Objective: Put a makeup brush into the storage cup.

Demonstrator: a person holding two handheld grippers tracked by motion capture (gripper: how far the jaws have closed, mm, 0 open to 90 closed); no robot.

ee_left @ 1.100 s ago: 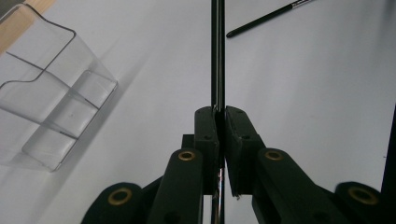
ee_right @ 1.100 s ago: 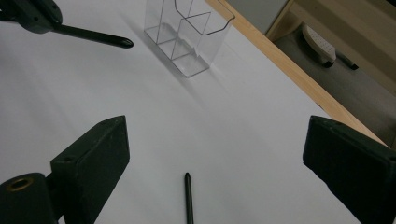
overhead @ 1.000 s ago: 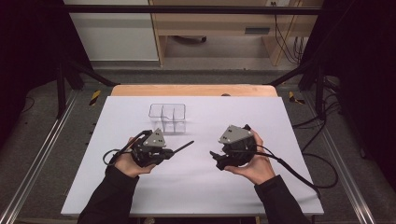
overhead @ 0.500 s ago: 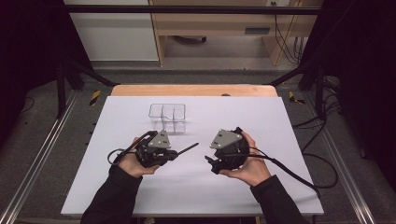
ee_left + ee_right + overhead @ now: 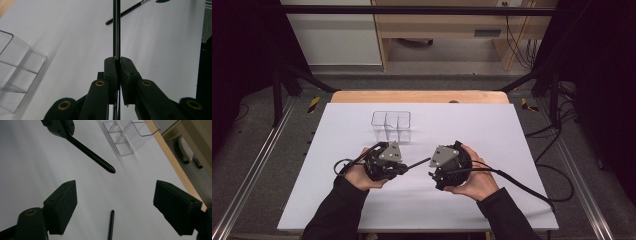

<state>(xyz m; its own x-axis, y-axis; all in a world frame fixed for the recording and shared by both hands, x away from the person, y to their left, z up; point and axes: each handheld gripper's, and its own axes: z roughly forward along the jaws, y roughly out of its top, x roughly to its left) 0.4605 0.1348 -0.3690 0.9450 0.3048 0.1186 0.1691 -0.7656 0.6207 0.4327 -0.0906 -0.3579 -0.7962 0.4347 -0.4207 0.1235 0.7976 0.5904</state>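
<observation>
High view, left to right: my left gripper point(image 5: 404, 168) sits at the near centre of the white table point(image 5: 522, 150), jaws pinched tight on a thin black pen point(image 5: 417, 163) that sticks out toward my right hand. Behind it, a clear plastic organizer point(image 5: 391, 125) stands apart. My right gripper point(image 5: 435, 175) is close by, its jaws spread wide and holding nothing. A second black pen point(image 5: 111, 223) lies on the table between them.

Open sheet point(image 5: 512, 145) (clear organizer point(image 5: 391, 125) behind tongs)
</observation>
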